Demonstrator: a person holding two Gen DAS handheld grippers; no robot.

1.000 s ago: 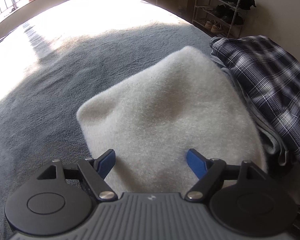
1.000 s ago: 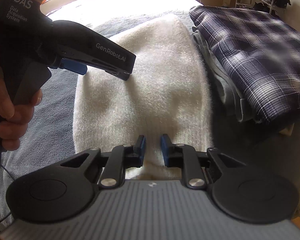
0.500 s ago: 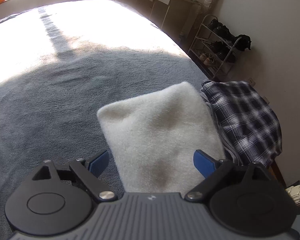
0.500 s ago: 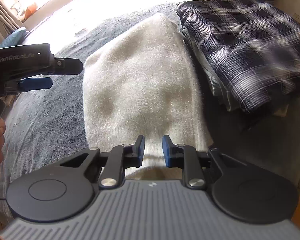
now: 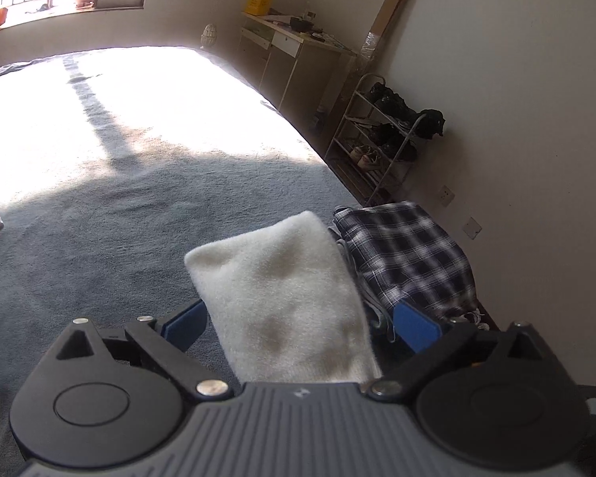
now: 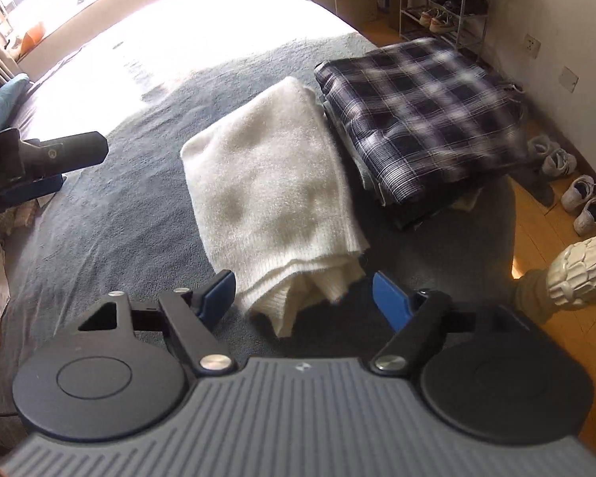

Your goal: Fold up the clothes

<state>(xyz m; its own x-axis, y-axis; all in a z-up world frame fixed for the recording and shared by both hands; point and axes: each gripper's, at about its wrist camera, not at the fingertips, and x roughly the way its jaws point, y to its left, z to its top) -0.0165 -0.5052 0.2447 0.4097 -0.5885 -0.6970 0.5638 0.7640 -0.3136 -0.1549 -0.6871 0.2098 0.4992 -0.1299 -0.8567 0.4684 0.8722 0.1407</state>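
Note:
A folded cream knit sweater (image 6: 274, 183) lies on the grey bed cover (image 6: 111, 230), its loose layered edge nearest me. In the left wrist view the same sweater (image 5: 286, 302) is seen from above. My right gripper (image 6: 304, 292) hovers over the near edge with its jaws opening, the blue pads clear of the knit. My left gripper (image 5: 300, 320) is lifted above the sweater, its jaws opening wide with nothing gripped. From the right wrist view the left gripper (image 6: 43, 161) shows at the far left, held by a hand.
A stack of folded clothes topped by a navy plaid shirt (image 6: 425, 119) sits right of the sweater at the bed's edge. Beyond are a shoe rack (image 5: 381, 139), a desk (image 5: 298, 59), white sneakers (image 6: 580, 198) on the wooden floor and a carved bedpost knob (image 6: 580, 270).
Both grippers rose away from the sweater. The right jaws went from nearly shut on the sweater's near edge to wide apart, letting it go. The left jaws spread further.

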